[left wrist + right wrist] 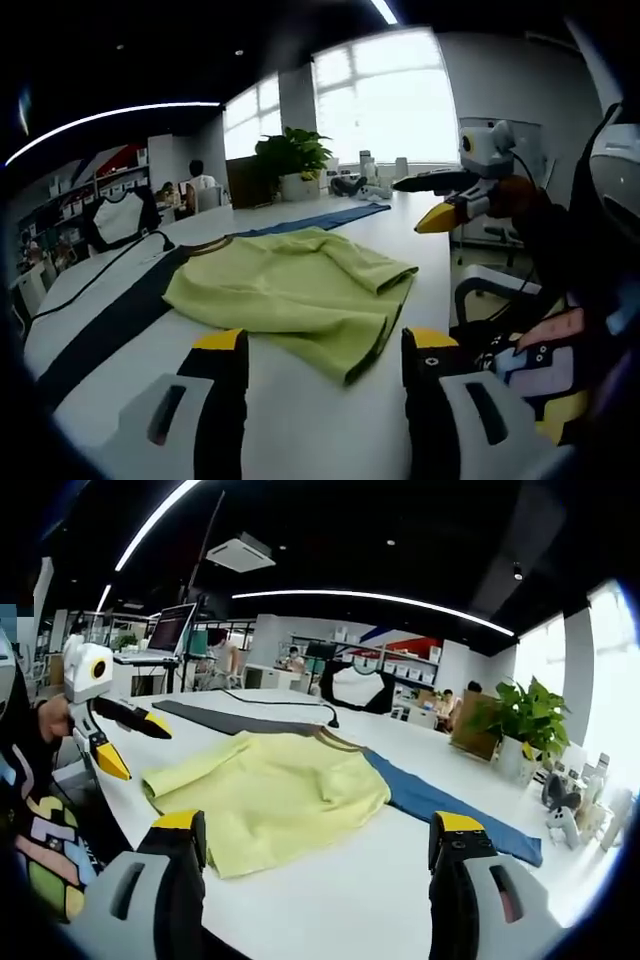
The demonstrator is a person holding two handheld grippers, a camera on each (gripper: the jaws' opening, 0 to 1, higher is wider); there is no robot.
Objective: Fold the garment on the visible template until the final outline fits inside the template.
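Note:
A yellow-green garment [290,285] [270,795] lies on the white table, with a sleeve folded in over its body. It rests across a long flat template strip whose blue end [325,217] [450,805] and dark end [110,320] [230,720] stick out on either side. My left gripper [325,345] is open, its jaws wide apart in front of the garment's near hem, with nothing held. My right gripper [318,825] is also open and empty at the garment's edge. Each one shows in the other's view, raised above the table: right gripper [408,207], left gripper [147,753].
A person in patterned clothing [560,360] [40,850] stands at the table edge. A potted plant [290,155] [520,715], small items by the window [360,185], a black-and-white bag [120,215] [355,685] and a black cable [100,270] [280,702] sit around the table.

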